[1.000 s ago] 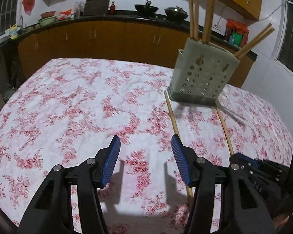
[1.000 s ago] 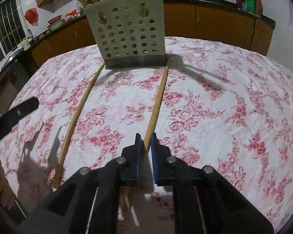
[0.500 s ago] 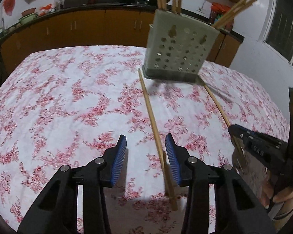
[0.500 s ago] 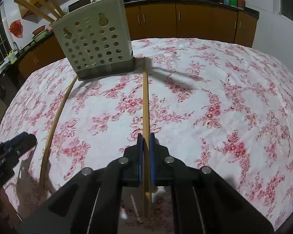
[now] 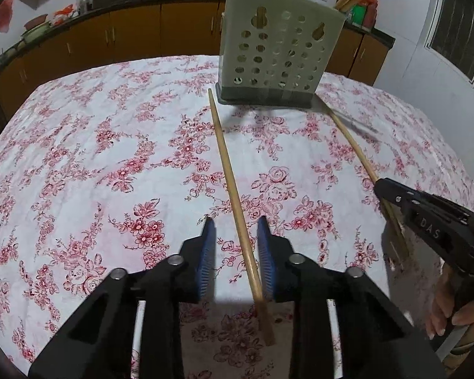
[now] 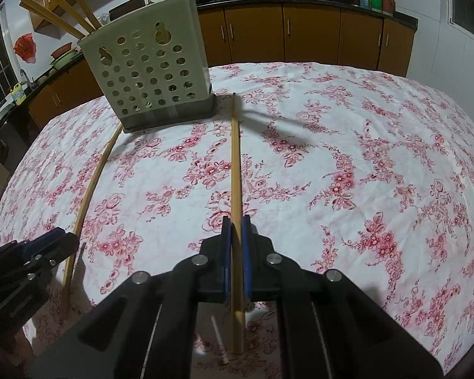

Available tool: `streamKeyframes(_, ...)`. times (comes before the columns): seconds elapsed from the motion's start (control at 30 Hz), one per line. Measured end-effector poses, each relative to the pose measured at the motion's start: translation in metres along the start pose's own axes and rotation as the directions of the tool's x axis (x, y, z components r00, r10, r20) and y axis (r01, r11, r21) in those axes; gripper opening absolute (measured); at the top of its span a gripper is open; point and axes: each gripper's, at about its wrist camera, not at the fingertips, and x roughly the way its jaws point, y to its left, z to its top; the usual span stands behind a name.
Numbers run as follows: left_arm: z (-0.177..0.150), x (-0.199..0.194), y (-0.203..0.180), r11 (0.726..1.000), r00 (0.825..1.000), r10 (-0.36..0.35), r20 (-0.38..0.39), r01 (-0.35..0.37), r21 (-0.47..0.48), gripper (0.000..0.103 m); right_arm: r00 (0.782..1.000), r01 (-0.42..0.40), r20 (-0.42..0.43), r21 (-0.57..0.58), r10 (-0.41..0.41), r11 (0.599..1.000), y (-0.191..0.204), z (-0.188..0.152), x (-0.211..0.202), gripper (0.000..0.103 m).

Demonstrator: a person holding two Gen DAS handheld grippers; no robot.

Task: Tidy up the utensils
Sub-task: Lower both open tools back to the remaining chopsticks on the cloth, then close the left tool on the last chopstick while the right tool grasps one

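Observation:
Two long wooden chopsticks lie on the floral tablecloth point(image 5: 79, 145), both running toward a grey perforated utensil holder point(image 5: 278, 60) point(image 6: 148, 75) that has several sticks in it. My left gripper point(image 5: 235, 222) straddles the left chopstick point(image 5: 227, 170) point(image 6: 91, 186). Its jaws are closing; the stick lies near the right pad, with a gap at the left pad. My right gripper point(image 6: 236, 221) is shut on the right chopstick point(image 6: 235, 158) point(image 5: 354, 142), whose near end sticks out behind the pads. Each gripper also shows in the other's view: the right gripper point(image 5: 382, 186) and the left gripper point(image 6: 58, 237).
Brown cabinets point(image 6: 309, 28) under a dark counter with pots run behind the table. A small white sliver point(image 6: 219, 341) lies on the cloth under my right gripper. A person's hand point(image 5: 452, 309) holds the right gripper's handle.
My left gripper swung over the left chopstick and its jaws narrowed around it. My right gripper's pads closed fully on the right chopstick and lined up along it.

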Motion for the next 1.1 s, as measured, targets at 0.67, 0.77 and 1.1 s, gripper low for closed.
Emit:
streamKeyframes(0.67, 0.027, 0.015, 0.046, 0.995, 0.995, 0.096, 0.004, -0.096, -0.037, 0.008, 0.999, 0.033, 0.002, 0.012, -0.033, 0.999, -0.012, 0.012, 0.007, 0.008)
streamKeyframes(0.77, 0.030, 0.017, 0.050, 0.994, 0.995, 0.103, 0.009, -0.102, -0.038, 0.008, 0.999, 0.045, 0.002, 0.006, -0.045, 0.999, -0.011, 0.017, 0.011, 0.008)
streamKeyframes(1.1, 0.041, 0.027, 0.052, 0.991, 0.990, 0.133, 0.040, -0.132, -0.015, 0.008, 0.997, 0.075, 0.008, -0.008, -0.075, 0.997, -0.007, 0.031, 0.023, 0.009)
